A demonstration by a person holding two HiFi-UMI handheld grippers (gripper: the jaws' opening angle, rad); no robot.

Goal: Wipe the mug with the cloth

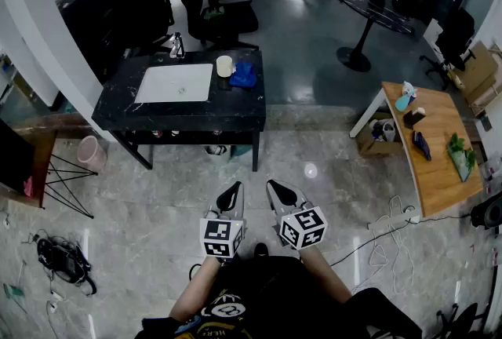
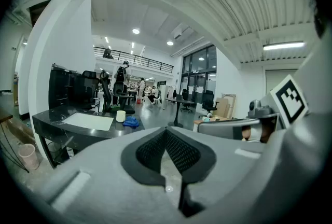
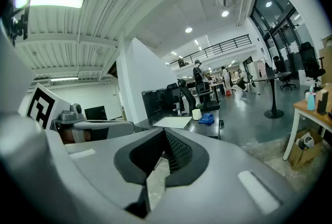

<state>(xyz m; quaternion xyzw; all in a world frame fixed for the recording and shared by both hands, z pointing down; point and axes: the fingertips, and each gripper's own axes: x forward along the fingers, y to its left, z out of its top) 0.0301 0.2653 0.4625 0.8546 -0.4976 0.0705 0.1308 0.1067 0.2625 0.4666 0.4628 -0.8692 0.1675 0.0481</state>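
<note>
Black counter (image 1: 180,116) dead ahead, and both tools are well short of it, out over the pale marble floor (image 1: 157,212). The left tool (image 1: 233,190) is clenched, its ribbed pads pressed together with nothing between them. The right tool (image 1: 276,188) is just beside it and just the same: jaws closed tight, nothing gripped. Both point forward, tips leaning slightly toward each other, marker cubes riding at the back near the person's forearms.

And the mug (image 1: 224,66)? It stands upright on the counter, far out in front of both tools, near the far edge. The blue cloth (image 1: 243,75) lies crumpled right against it, on the side nearer the right tool's line. On the mug's other side, off toward the left tool's side, a white mat (image 1: 174,83) lies flat on the counter top.

Well off to the right of the right tool runs a wooden table (image 1: 427,165) with bits and pieces on it. Away to the left of the left tool, a pink bin (image 1: 92,153) sits on the floor beside the counter's legs. Neither tool is touching mug or cloth.
</note>
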